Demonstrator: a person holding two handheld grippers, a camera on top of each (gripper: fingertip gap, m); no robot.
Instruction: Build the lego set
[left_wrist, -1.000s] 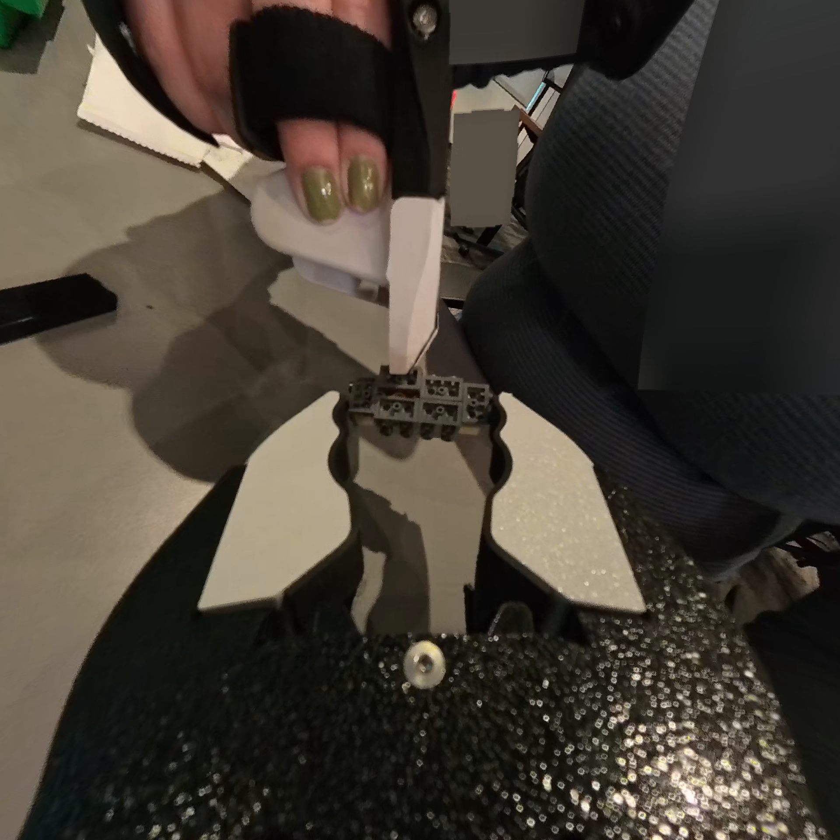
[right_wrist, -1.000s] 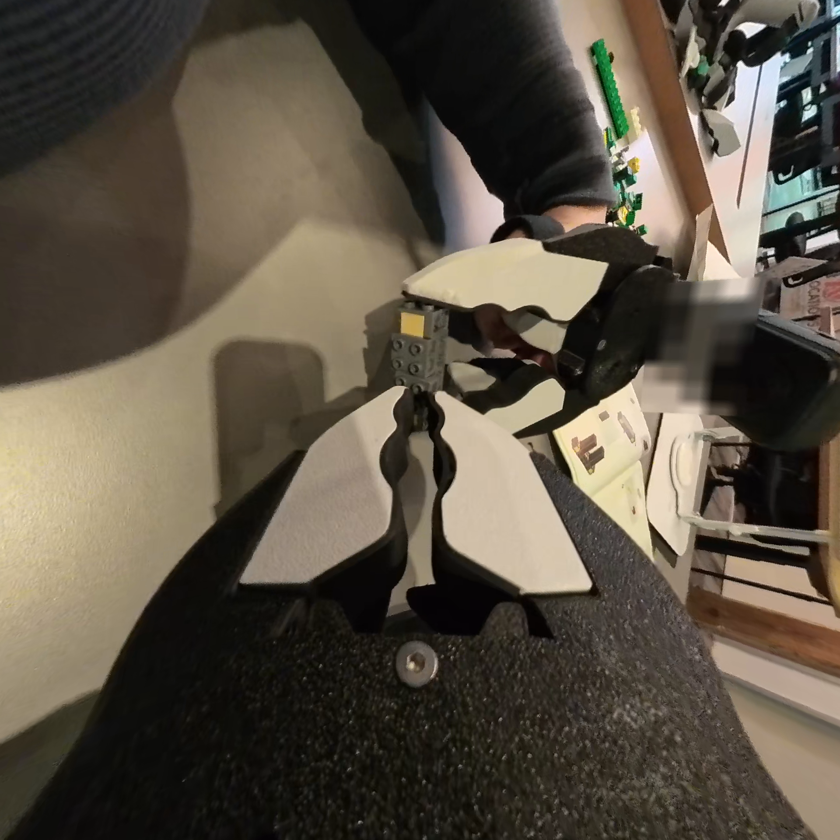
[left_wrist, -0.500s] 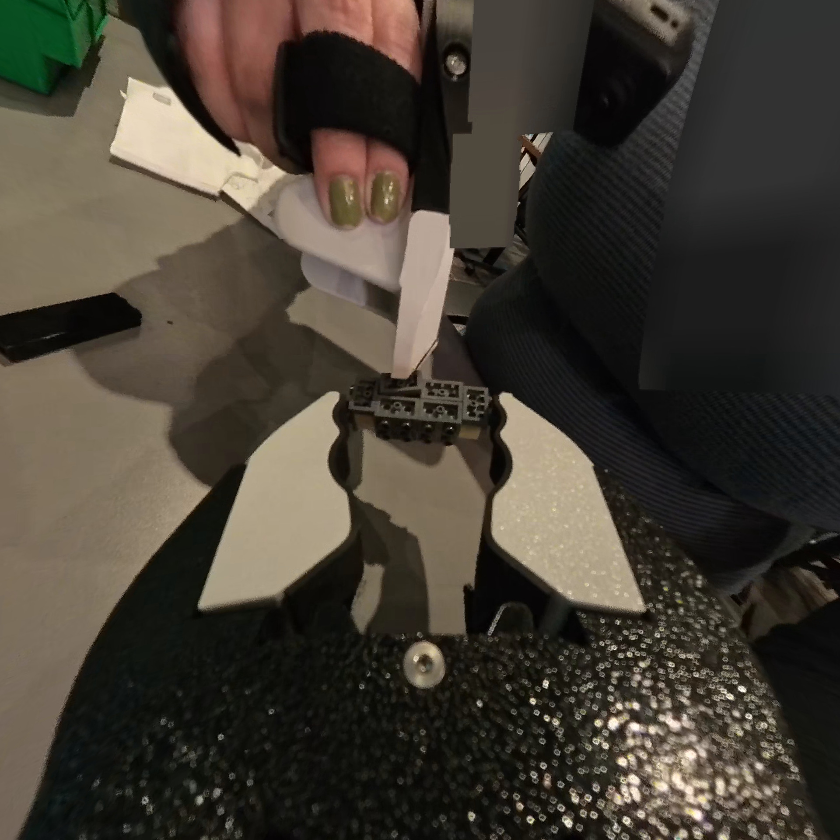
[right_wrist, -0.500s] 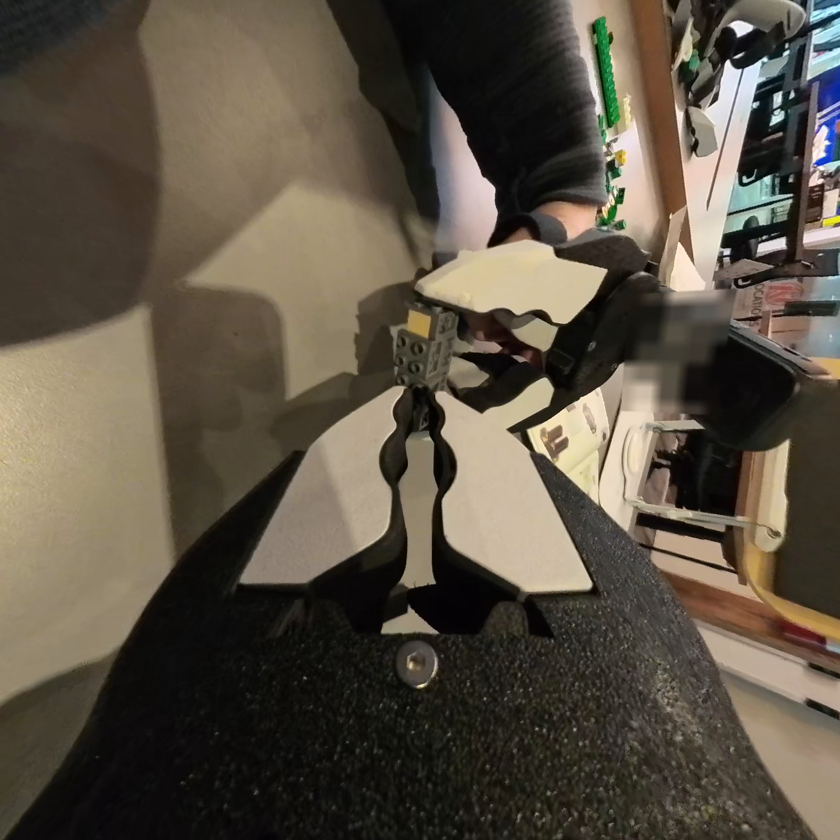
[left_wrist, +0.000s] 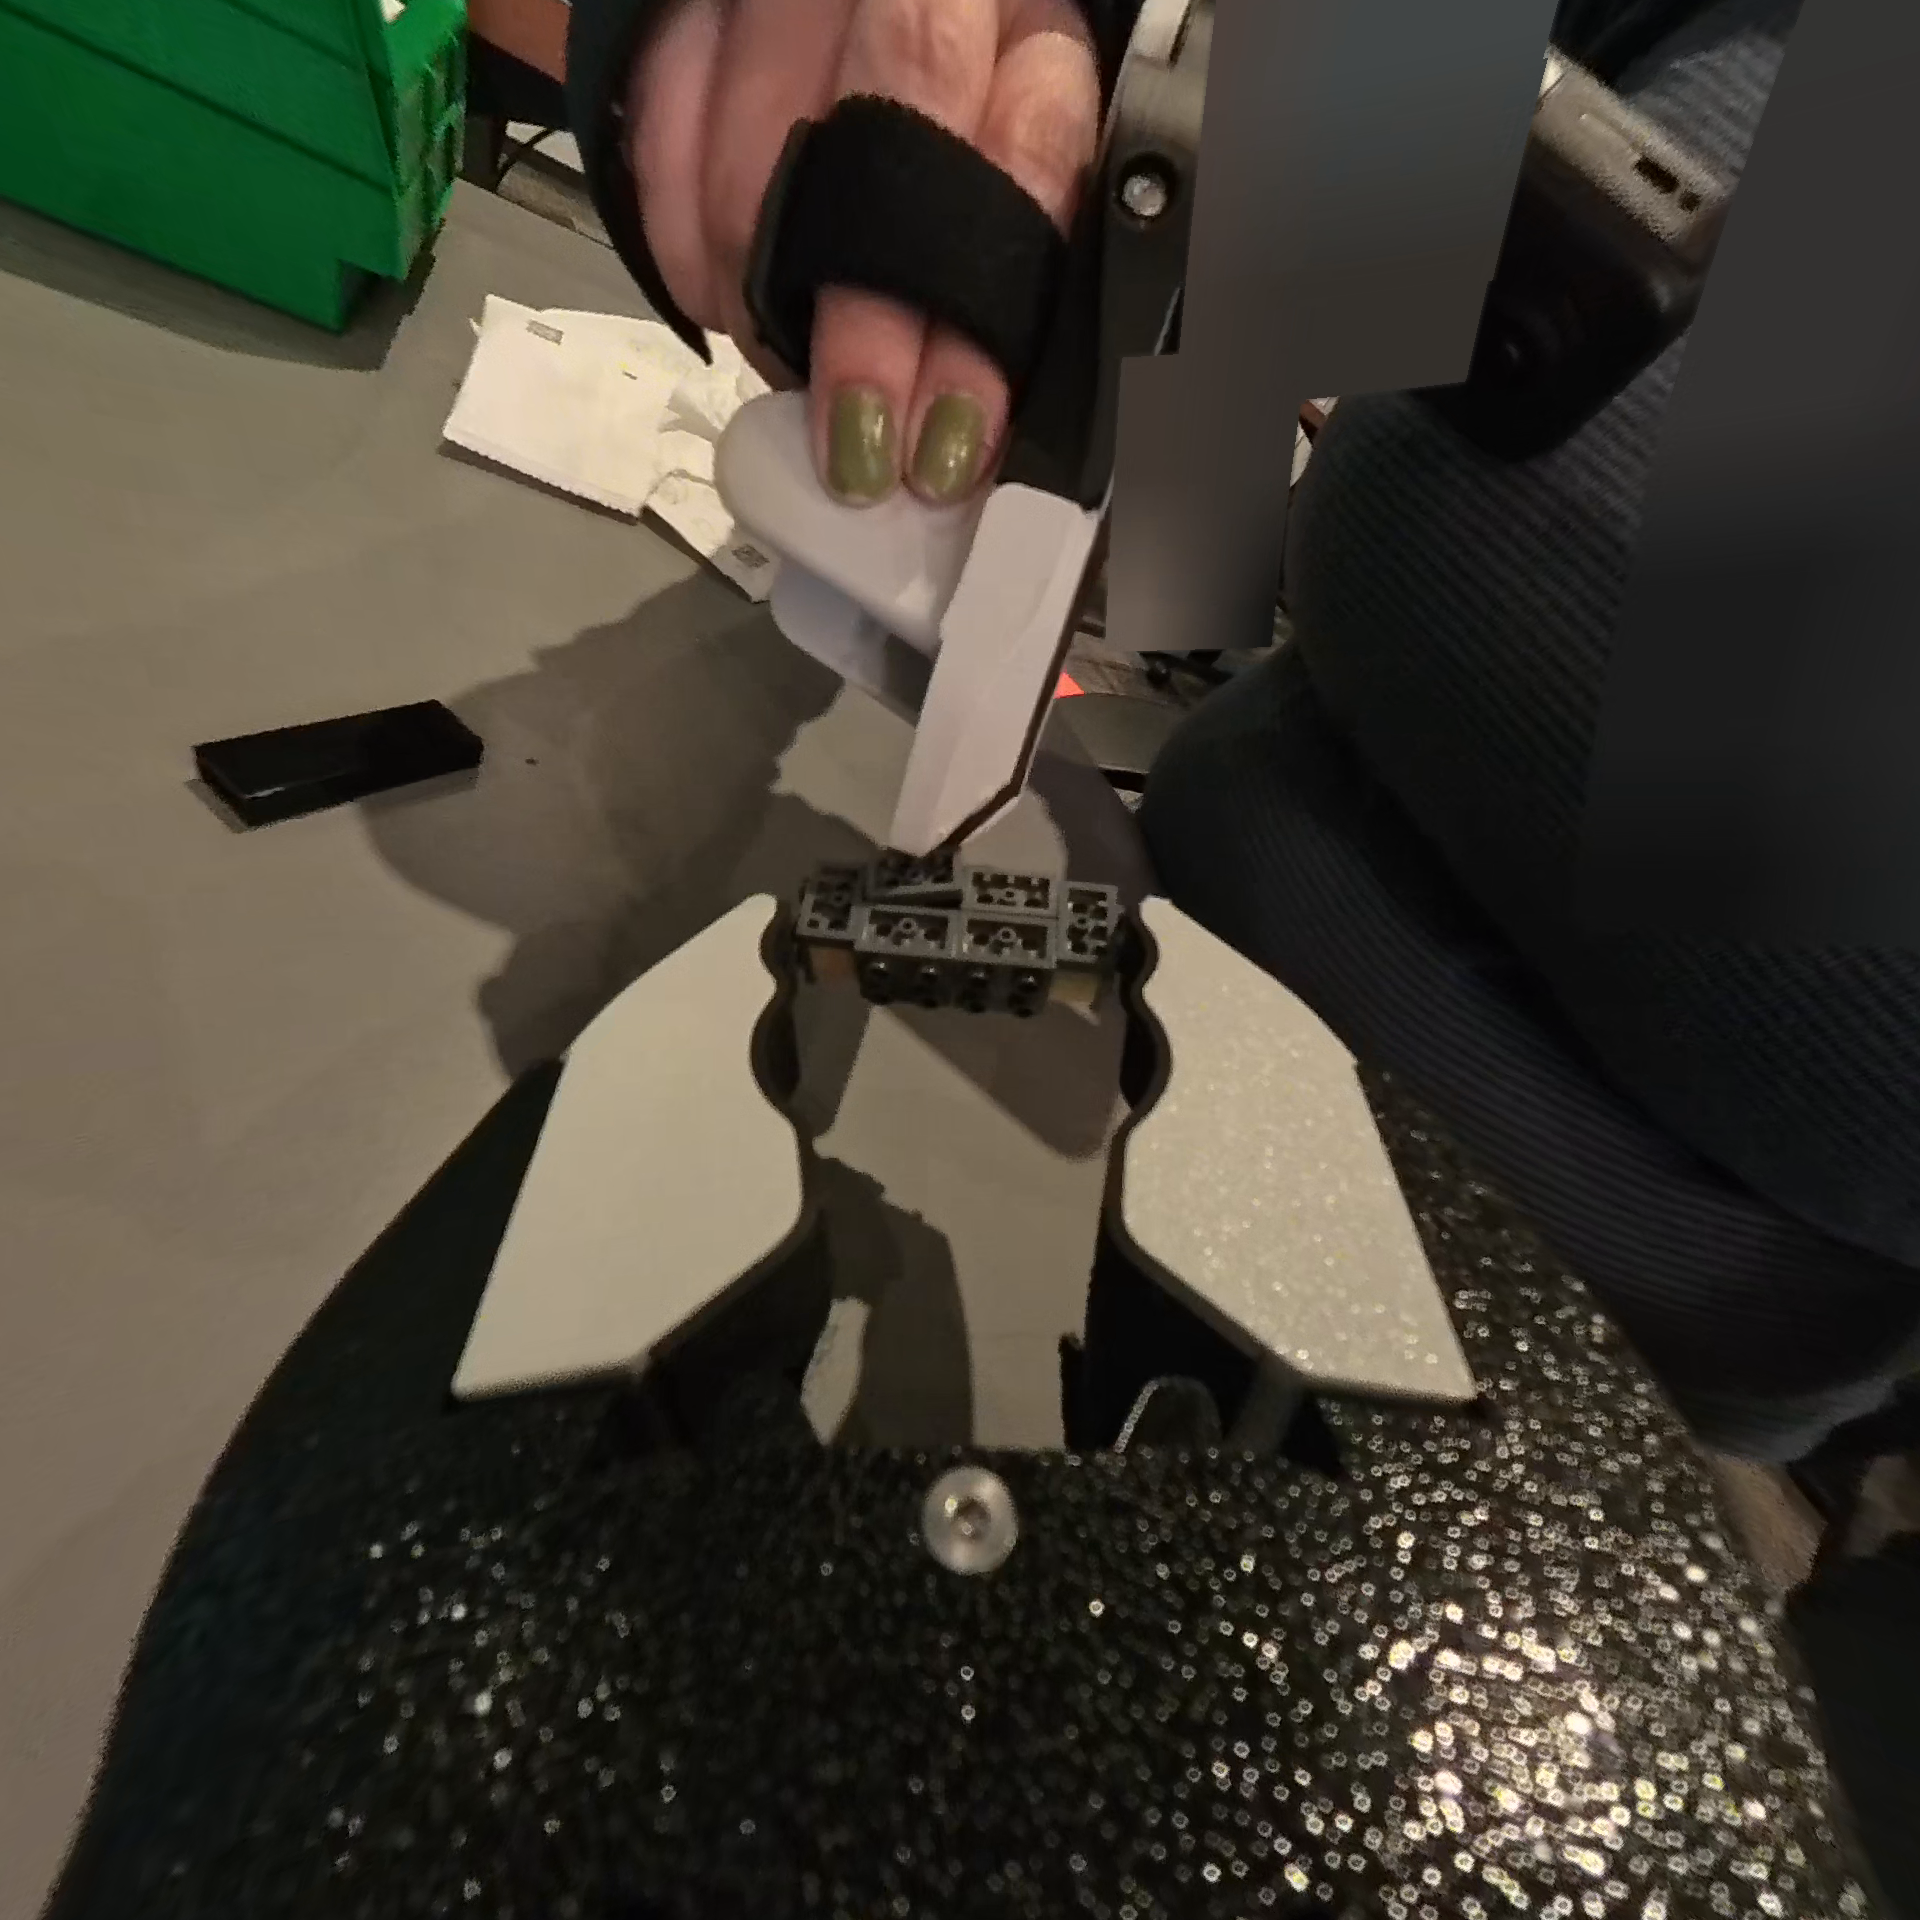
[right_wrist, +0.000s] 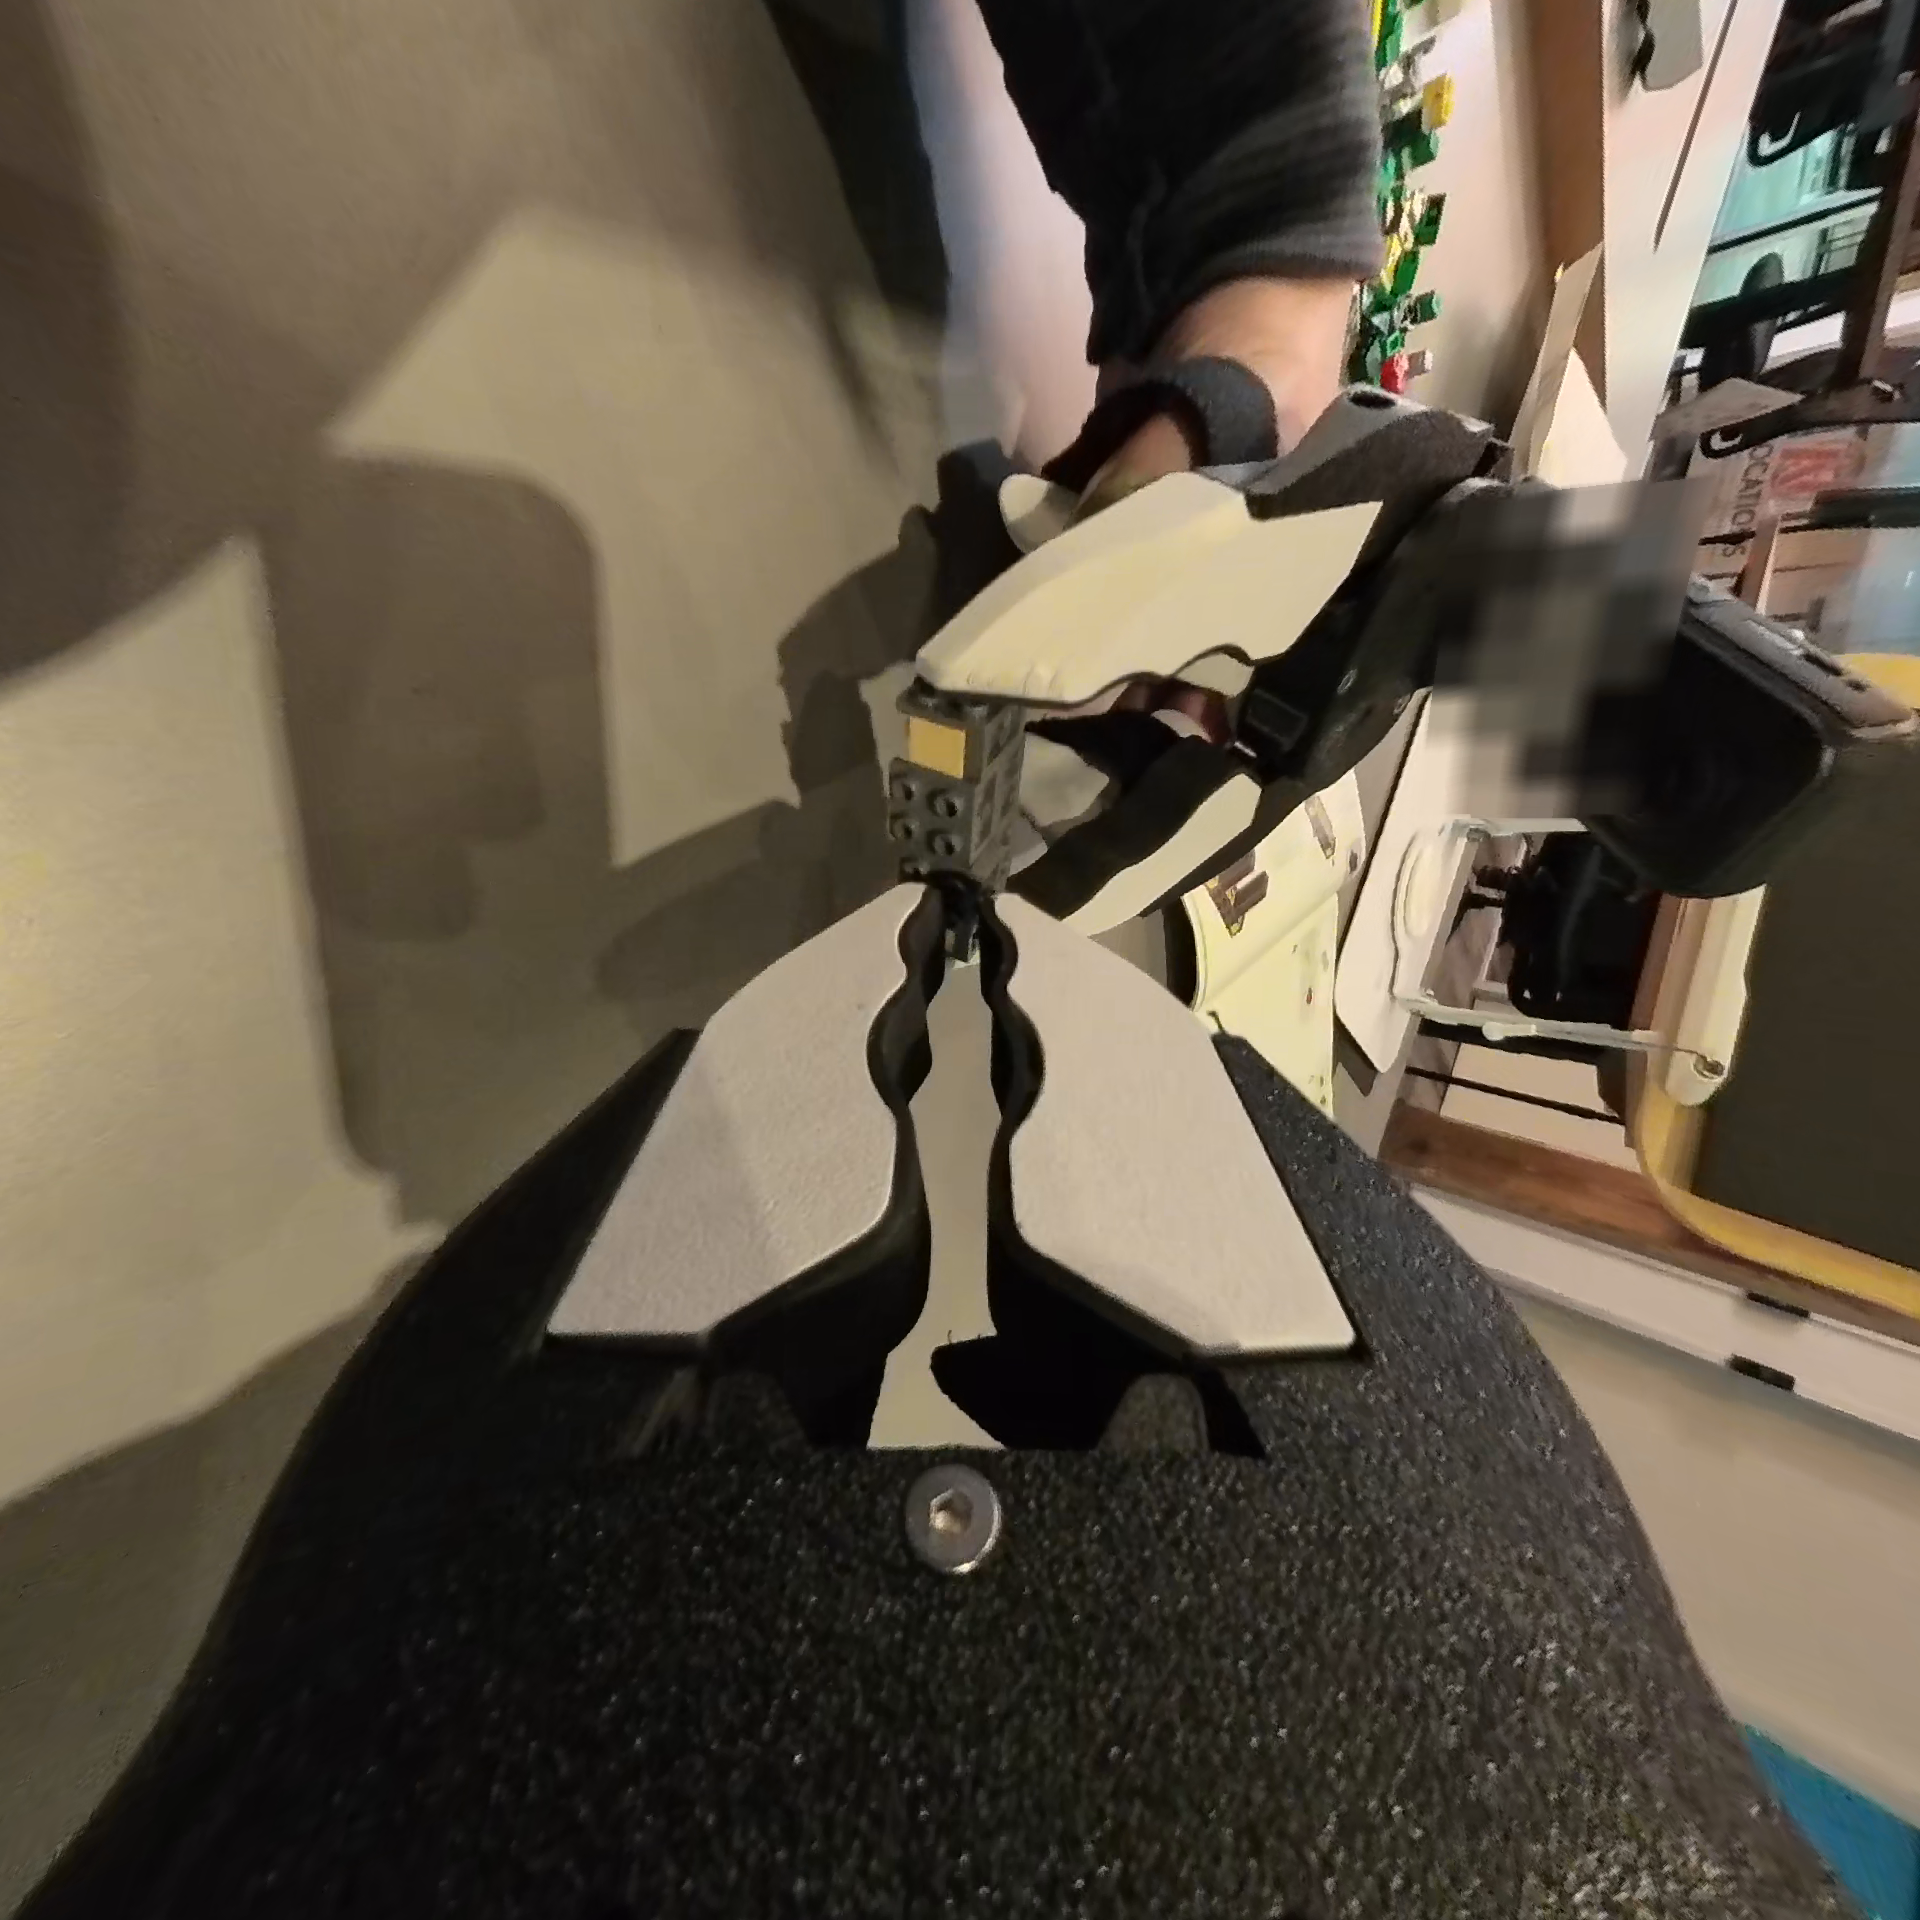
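My left gripper (left_wrist: 956, 940) is shut on a dark grey lego assembly (left_wrist: 956, 925), gripping it by its two ends above the grey table. The assembly also shows in the right wrist view (right_wrist: 951, 800), with a tan tile on one face. My right gripper (right_wrist: 958, 920) is shut on a small dark grey plate (right_wrist: 961, 925) and holds it against the assembly. In the left wrist view the right gripper (left_wrist: 940, 831) comes down from above, and the small plate (left_wrist: 914, 873) lies tilted on the assembly's top. The left gripper (right_wrist: 977, 790) reaches in from the right.
On the grey table (left_wrist: 208, 1039) lie a black flat bar (left_wrist: 332, 758) and white paper bags (left_wrist: 582, 405). A green bin (left_wrist: 208, 156) stands at the back left. The person's dark-clothed body (left_wrist: 1558, 883) is close on the right. Loose green bricks (right_wrist: 1403, 208) and a booklet (right_wrist: 1278, 935) lie farther off. Both grippers' tips are close together, under 4 cm apart.
Both grippers have shifted together over the table, so the background has slid. The small plate stays against the assembly's top. Neither grip has changed.
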